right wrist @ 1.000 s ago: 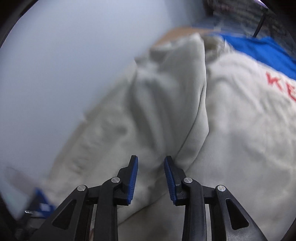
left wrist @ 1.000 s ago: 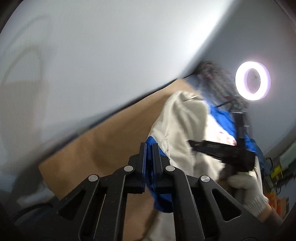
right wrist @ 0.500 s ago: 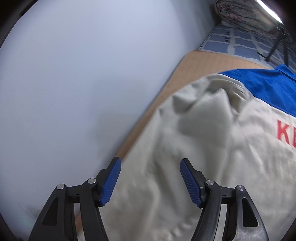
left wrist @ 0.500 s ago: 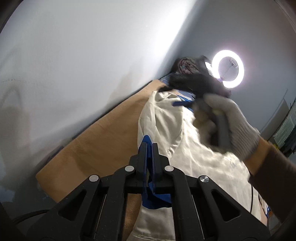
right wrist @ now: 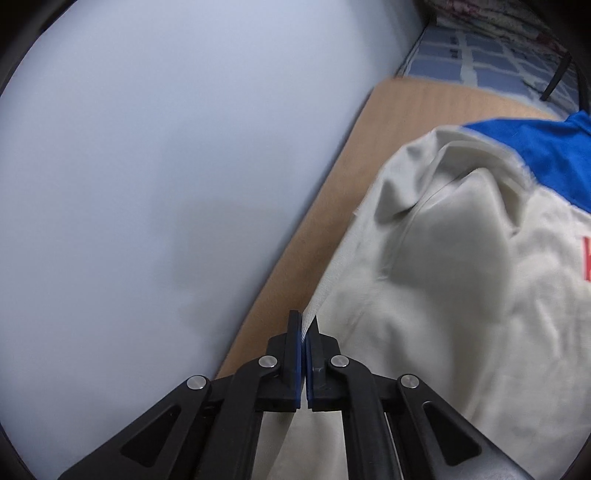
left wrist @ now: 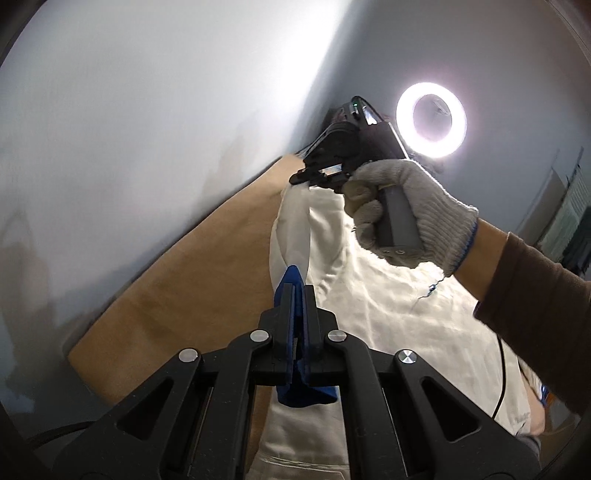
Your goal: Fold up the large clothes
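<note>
Bottom centre of the left wrist view: the left hand-held gripper (left wrist: 295, 291) is clamped on a blue part of the cream garment (left wrist: 388, 295). Beyond it, the garment lies on the tan desk (left wrist: 192, 280). At upper centre, a gloved hand (left wrist: 402, 210) holds the right hand-held gripper (right wrist: 304, 325), just closed, pinching the garment's cream edge.

Plain pale grey-white wall (left wrist: 155, 122) ahead-left of tongs, meeting tan tabletop (left wrist: 192, 280) edge. Lit ring light (left wrist: 431, 120) beyond far tabletop end. Blue-and-white checked surface (right wrist: 476, 48) past far end, patterned bundle (right wrist: 491, 18) on it.
</note>
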Available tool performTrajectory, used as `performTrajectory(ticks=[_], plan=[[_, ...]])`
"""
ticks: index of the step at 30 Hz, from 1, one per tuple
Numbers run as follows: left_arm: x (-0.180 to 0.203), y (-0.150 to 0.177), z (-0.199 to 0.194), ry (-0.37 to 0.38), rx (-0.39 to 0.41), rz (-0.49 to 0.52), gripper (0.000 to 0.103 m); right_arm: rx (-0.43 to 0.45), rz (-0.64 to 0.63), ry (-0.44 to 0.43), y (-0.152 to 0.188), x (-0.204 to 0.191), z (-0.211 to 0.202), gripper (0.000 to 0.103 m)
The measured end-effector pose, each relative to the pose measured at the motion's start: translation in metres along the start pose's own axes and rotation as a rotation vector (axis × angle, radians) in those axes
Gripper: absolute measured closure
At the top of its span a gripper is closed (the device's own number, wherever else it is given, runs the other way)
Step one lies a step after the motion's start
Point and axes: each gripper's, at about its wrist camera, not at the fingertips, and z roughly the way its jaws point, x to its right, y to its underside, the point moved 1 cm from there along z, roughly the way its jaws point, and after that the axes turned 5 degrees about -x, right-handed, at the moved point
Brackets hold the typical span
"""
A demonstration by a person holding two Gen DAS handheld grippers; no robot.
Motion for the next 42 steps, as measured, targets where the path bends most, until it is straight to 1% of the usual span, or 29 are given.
performTrajectory(ticks=[5,7,10,13,14,17,19,20,21,22,23,24,26,27,28,29,30,31,33,34,37,38,39,40,41,42], plan=[[0.026,0.005,-0.015,0.056,-0.001,0.085,0.103,0.086,0.051,-0.069,0.019,0.026,-0.058,0.103],[0.040,0.010,-0.022,0.075,-0.003,0.126,0.103,0.119,0.079,-0.097,0.033,0.039,-0.081,0.103],[0.059,0.021,-0.030,0.103,-0.026,0.191,0.103,0.163,0.140,-0.127,0.063,0.069,-0.113,0.103],[0.076,0.035,-0.034,0.133,-0.060,0.246,0.103,0.191,0.191,-0.112,0.095,0.099,-0.132,0.103],[0.081,0.038,-0.033,0.141,-0.073,0.263,0.103,0.194,0.206,-0.105,0.097,0.101,-0.138,0.103],[0.092,0.053,-0.039,0.170,-0.109,0.295,0.102,0.192,0.282,-0.097,0.127,0.135,-0.144,0.103],[0.099,0.062,-0.040,0.209,-0.150,0.307,0.102,0.174,0.310,-0.062,0.145,0.151,-0.141,0.103],[0.097,0.064,-0.041,0.213,-0.161,0.307,0.100,0.157,0.316,-0.043,0.155,0.160,-0.139,0.103],[0.094,0.066,-0.043,0.211,-0.168,0.303,0.088,0.143,0.325,-0.031,0.166,0.168,-0.136,0.103],[0.089,0.068,-0.044,0.210,-0.175,0.289,0.079,0.127,0.336,-0.020,0.176,0.175,-0.132,0.103],[0.083,0.068,-0.046,0.209,-0.178,0.273,0.064,0.111,0.345,-0.014,0.183,0.179,-0.128,0.103],[0.074,0.068,-0.044,0.198,-0.187,0.244,0.059,0.081,0.355,-0.008,0.192,0.184,-0.122,0.099],[0.060,0.066,-0.043,0.182,-0.225,0.185,0.059,0.040,0.363,0.022,0.207,0.189,-0.113,0.097],[0.051,0.068,-0.039,0.179,-0.253,0.142,0.059,0.032,0.355,0.021,0.214,0.189,-0.111,0.094],[0.040,0.067,-0.032,0.180,-0.285,0.093,0.059,0.038,0.350,0.001,0.218,0.187,-0.113,0.087],[0.027,0.068,-0.022,0.187,-0.322,0.032,0.059,0.044,0.349,-0.018,0.218,0.189,-0.112,0.076],[0.018,0.075,-0.017,0.197,-0.343,-0.005,0.059,0.051,0.347,-0.033,0.221,0.186,-0.115,0.070],[0.010,0.076,-0.006,0.209,-0.376,-0.054,0.059,0.050,0.340,-0.038,0.224,0.184,-0.116,0.069],[0.003,0.082,0.012,0.233,-0.419,-0.120,0.059,0.037,0.303,-0.052,0.230,0.175,-0.115,0.069],[0.003,0.084,0.022,0.238,-0.435,-0.137,0.059,0.028,0.284,-0.053,0.224,0.172,-0.113,0.069],[0.005,0.087,0.045,0.274,-0.482,-0.198,0.059,0.003,0.255,-0.062,0.232,0.164,-0.105,0.072],[0.008,0.089,0.050,0.287,-0.488,-0.211,0.059,-0.002,0.254,-0.068,0.230,0.165,-0.097,0.075],[0.008,0.087,0.055,0.291,-0.491,-0.215,0.059,-0.007,0.253,-0.077,0.231,0.167,-0.091,0.081],[0.011,0.087,0.061,0.293,-0.496,-0.206,0.064,-0.014,0.249,-0.086,0.231,0.170,-0.086,0.085],[0.013,0.087,0.062,0.297,-0.499,-0.192,0.095,-0.021,0.244,-0.090,0.234,0.169,-0.084,0.093],[0.015,0.086,0.065,0.284,-0.506,-0.169,0.099,-0.029,0.235,-0.093,0.235,0.165,-0.080,0.098]])
